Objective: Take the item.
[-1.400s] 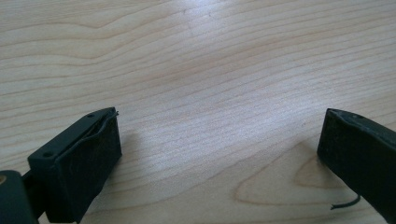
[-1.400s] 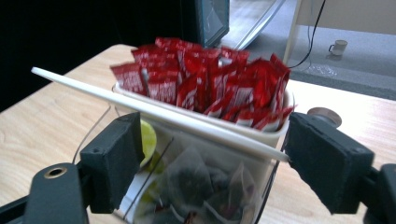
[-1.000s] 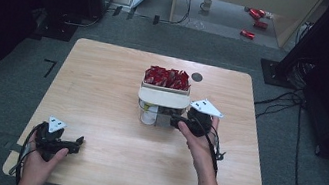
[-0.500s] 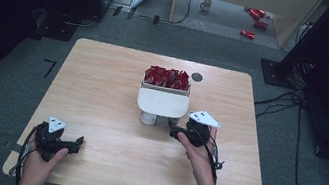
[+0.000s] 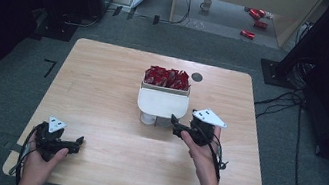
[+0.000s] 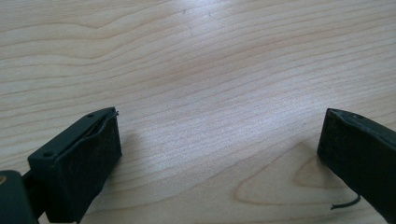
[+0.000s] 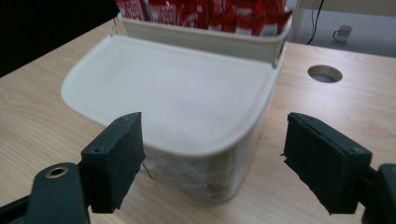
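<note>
Right claw (image 7: pixel 212 163) of mine hangs wide and empty, the white lidded container (image 7: pixel 177 107) dead ahead; my left claw (image 5: pixel 77 142), also wide, rests far off.

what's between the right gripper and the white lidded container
Nothing but bare table. In the right gripper view the right gripper, open, faces the white lidded container with only wood ahead; the high view shows the same short bare gap.

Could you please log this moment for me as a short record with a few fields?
surface: wooden table
container: white lidded bin, lid closed on the near half, red packets in the open far half
right gripper: open, just short of the bin's near edge, nothing held
left gripper: open over bare wood, nothing between the jaws
</note>
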{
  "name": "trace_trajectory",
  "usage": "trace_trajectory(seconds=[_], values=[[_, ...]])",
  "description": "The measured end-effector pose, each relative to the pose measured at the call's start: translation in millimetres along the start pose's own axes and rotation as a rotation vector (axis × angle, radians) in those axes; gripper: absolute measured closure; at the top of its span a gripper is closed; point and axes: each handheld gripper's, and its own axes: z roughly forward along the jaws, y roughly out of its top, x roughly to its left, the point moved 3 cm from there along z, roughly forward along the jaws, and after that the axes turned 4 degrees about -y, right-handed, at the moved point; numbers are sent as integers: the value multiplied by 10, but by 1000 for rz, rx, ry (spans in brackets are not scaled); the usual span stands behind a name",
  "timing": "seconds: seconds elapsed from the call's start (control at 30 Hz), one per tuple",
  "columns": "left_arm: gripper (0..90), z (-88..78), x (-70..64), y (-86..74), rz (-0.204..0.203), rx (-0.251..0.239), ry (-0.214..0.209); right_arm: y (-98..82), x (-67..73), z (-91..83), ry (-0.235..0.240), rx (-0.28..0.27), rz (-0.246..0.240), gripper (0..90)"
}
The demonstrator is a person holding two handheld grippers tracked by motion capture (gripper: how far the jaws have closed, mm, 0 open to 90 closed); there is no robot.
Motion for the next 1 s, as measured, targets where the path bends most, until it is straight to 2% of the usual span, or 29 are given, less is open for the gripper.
trace_trajectory(seconds=[0.13, 0.17, 0.2, 0.33, 0.47, 0.6, 0.73, 0.8, 0.83, 1.0], values=[[0, -1, 3, 0, 3, 1, 1, 187, 109, 76, 8, -23, -9, 289], [0, -2, 4, 0, 5, 3, 1, 282, 167, 131, 9, -38, -7, 352], [0, -2, 4, 0, 5, 2, 1, 282, 167, 131, 9, -38, -7, 352], [0, -1, 2, 0, 1, 0, 0, 452, 276, 265, 22, -53, 11, 445], [0, 0, 1, 0, 0, 0, -1, 574, 354, 416, 3, -57, 14, 546], [0, -1, 2, -1, 0, 1, -1, 633, 349, 584, -48, -42, 31, 661], [0, -1, 1, -1, 0, 1, -1, 648, 315, 735, -88, -13, 67, 711], [0, -1, 1, -1, 0, 1, -1, 658, 302, 790, -94, -7, 93, 728], [0, -1, 1, -1, 0, 1, -1, 667, 301, 831, -95, -1, 110, 764], [0, -1, 1, -1, 0, 1, -1, 681, 337, 878, -93, 8, 95, 842]])
